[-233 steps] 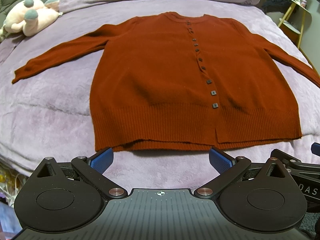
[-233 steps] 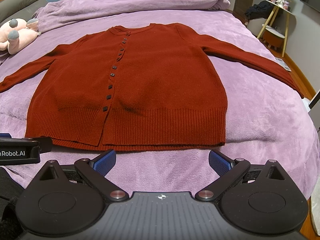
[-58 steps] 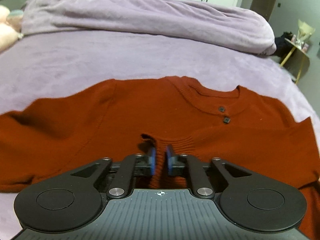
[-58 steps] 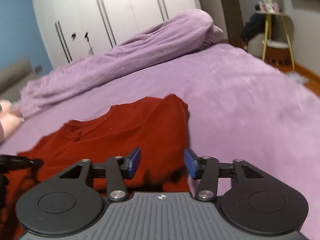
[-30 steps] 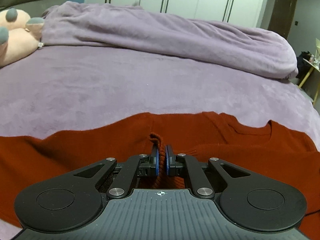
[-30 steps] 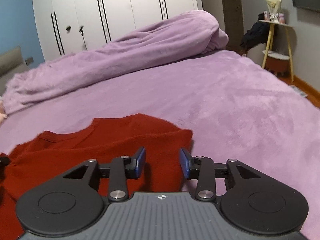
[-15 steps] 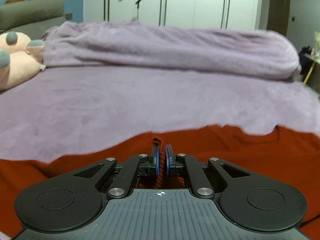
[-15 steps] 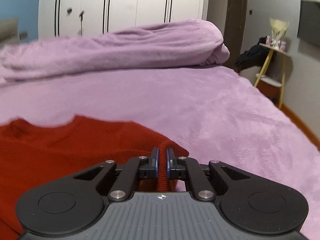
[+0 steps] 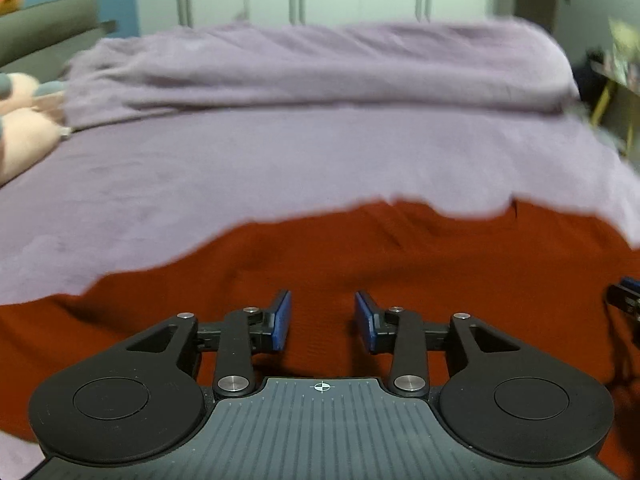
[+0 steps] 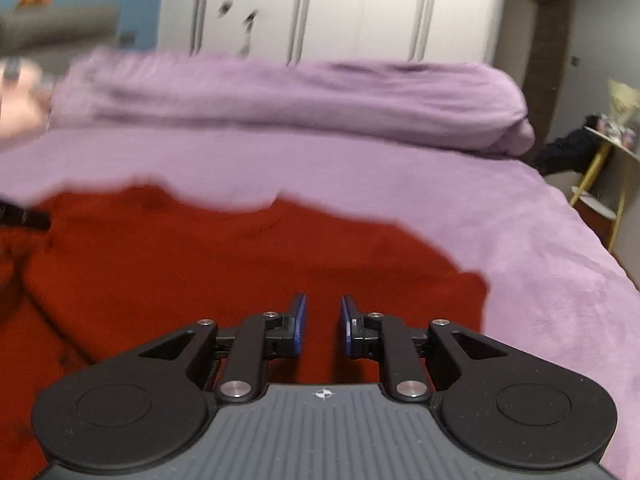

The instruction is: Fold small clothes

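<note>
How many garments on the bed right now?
1. A red cardigan lies folded on the purple bed, under both grippers; the right wrist view shows the same one. Anything below the cameras' lower edge is hidden.

Rust-red knit cardigan (image 9: 400,264) folded over itself, lying flat on purple bedspread (image 9: 280,160).

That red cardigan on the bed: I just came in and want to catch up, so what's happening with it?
A person is folding the red cardigan on the purple bed with two handheld claws. Both the left claw and right claw are opening, with nothing pinched between their pads; the cardigan lies on the bed beneath them.
</note>
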`<state>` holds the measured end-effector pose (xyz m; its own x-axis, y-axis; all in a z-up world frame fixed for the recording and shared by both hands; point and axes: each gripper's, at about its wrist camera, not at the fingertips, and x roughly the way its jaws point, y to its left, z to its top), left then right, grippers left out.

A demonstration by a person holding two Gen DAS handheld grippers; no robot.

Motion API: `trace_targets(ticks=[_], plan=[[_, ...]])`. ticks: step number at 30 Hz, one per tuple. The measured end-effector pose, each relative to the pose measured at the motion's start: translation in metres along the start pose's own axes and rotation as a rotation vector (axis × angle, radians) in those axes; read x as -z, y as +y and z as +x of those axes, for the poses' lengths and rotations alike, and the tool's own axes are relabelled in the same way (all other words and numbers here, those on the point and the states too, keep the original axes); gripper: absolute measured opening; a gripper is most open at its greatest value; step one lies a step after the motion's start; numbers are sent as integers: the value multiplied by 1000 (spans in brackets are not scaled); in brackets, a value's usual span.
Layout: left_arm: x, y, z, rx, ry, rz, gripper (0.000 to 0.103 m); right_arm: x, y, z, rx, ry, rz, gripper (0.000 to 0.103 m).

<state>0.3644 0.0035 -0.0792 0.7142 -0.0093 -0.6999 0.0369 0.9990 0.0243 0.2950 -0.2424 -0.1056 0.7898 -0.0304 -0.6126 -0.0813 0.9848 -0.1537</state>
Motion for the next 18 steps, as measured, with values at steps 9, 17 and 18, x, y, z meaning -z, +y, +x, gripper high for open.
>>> trace_targets(ticks=[9,17,18], plan=[[4,-4,25,-57,18,21,57,-5,0,9,64,-11,-31,23],[10,10,-8,-51,10,-25,57,19,-8,-33,38,28,47,26],[13,12,-10,-59,6,-27,59,24,-7,-34,44,21,32,26]])
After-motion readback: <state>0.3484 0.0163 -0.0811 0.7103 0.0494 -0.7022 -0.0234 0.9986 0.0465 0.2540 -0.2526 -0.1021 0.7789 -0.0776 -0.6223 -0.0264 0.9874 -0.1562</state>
